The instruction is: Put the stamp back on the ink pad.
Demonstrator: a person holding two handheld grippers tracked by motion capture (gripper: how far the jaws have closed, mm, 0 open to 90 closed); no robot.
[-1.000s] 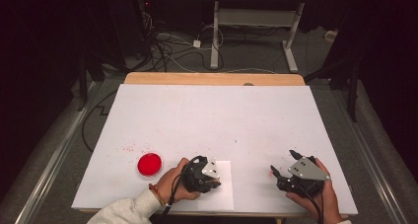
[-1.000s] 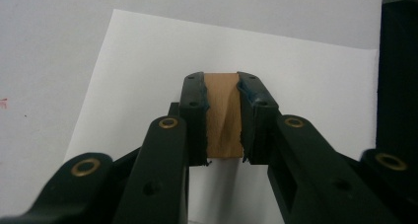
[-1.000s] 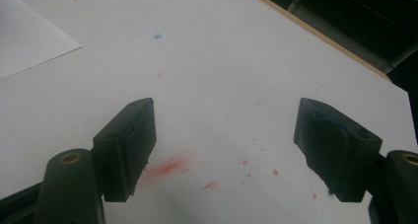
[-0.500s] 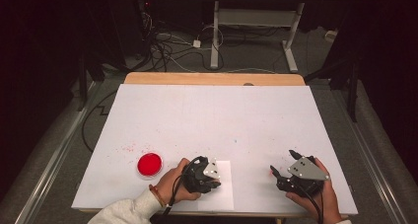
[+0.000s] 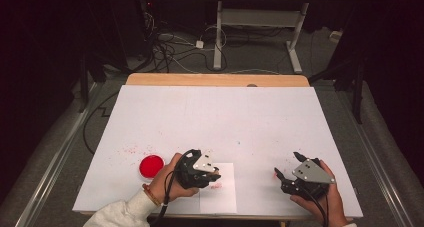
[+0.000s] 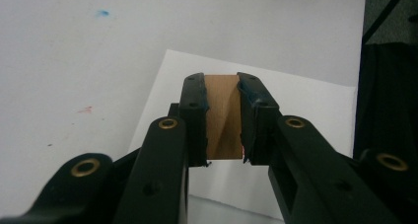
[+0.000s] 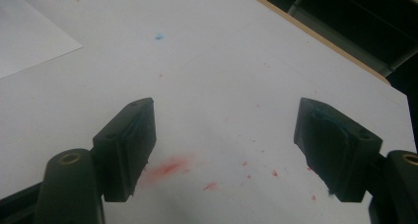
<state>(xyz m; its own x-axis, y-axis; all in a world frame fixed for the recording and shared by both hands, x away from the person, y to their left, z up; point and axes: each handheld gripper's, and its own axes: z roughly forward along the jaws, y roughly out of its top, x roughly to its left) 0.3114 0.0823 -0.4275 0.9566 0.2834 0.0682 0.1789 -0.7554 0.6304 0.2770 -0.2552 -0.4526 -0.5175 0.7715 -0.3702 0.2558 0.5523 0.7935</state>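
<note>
My left gripper (image 5: 214, 176) (image 6: 222, 83) is shut on a small brown block (image 6: 224, 116), held over a white sheet of paper (image 5: 222, 197) (image 6: 305, 103) near the table's front edge. A faint red mark (image 5: 216, 185) shows on the paper just beside the jaws. A round red dish (image 5: 151, 166) sits to the left of that hand. Farther right, my right gripper (image 5: 287, 165) (image 7: 224, 147) stands open above the bare white board, nothing between its fingers. Red smears (image 7: 167, 167) lie on the board under it.
The white board (image 5: 220, 117) covers most of the wooden table (image 5: 215, 79). A corner of the paper (image 7: 29, 31) shows far left in the right gripper view, and a blue speck (image 7: 158, 36) beyond it. Cables and table legs lie on the floor behind.
</note>
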